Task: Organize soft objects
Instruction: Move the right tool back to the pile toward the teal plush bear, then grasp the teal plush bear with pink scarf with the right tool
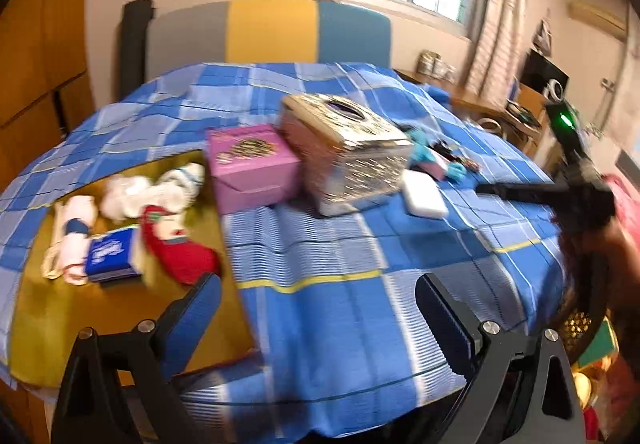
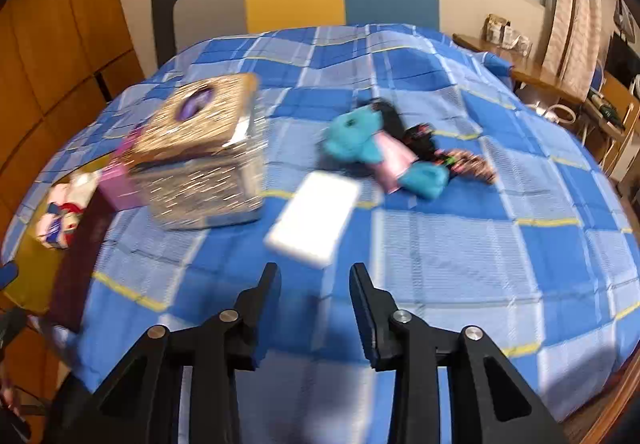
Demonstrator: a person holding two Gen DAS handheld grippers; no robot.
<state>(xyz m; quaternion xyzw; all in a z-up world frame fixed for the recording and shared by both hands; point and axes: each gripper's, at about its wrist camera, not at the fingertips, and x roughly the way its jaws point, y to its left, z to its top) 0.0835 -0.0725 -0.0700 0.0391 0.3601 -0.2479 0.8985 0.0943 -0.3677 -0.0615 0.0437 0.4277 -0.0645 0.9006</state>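
Note:
On the blue checked cloth (image 1: 340,244) stand a shiny gold box (image 1: 344,152) and a pink box (image 1: 250,168). A white flat pack (image 2: 314,216) lies just ahead of my right gripper (image 2: 316,280), which is open and empty. A blue plush toy with pink (image 2: 376,152) lies behind it. On the bare yellow tabletop at left lie white rolled socks (image 1: 156,188), a red sock (image 1: 176,244) and a blue tissue pack (image 1: 112,252). My left gripper (image 1: 320,292) is wide open and empty over the cloth's edge. The right gripper also shows in the left wrist view (image 1: 488,189).
A chair with grey, yellow and blue back (image 1: 272,32) stands behind the table. A wooden wardrobe (image 1: 36,44) is at left. A wooden side desk with clutter (image 2: 560,84) is at right under the window. Dark hair items (image 2: 460,160) lie beside the plush.

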